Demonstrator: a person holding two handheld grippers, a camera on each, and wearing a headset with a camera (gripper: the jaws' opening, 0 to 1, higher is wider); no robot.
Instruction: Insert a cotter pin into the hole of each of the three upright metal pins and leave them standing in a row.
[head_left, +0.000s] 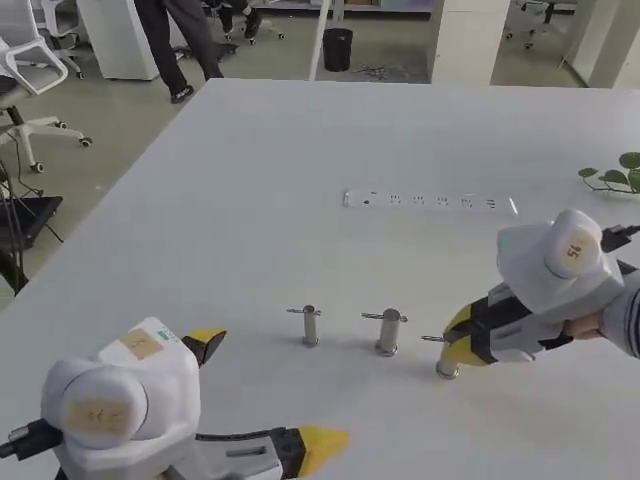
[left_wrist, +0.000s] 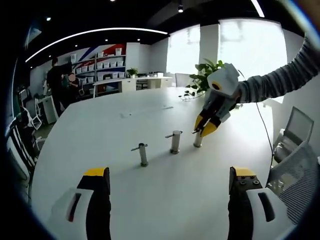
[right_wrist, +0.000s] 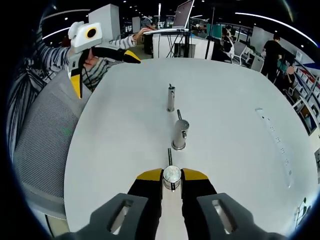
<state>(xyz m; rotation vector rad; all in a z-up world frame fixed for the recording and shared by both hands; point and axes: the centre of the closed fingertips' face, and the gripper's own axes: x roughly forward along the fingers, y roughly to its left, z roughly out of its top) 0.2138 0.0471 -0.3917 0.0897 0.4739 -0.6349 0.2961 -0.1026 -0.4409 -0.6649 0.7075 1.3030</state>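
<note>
Here the right gripper (head_left: 458, 338) has its jaws pressed onto the capped head of the nearest upright pin (right_wrist: 171, 176). The pin stands vertical between the tips, and its cotter pin (right_wrist: 169, 156) juts out level, straight ahead of them. The middle pin (right_wrist: 180, 134) and far pin (right_wrist: 171, 97) line up beyond it, each seemingly crossed by its own cotter. Letting go probably calls for a straight backward retreat, away from that row. The left gripper (left_wrist: 169, 175) hangs spread and well apart, so the right is nearer. The head view adds the gripped pin's foot resting on the table (head_left: 300, 200) below the tips.
</note>
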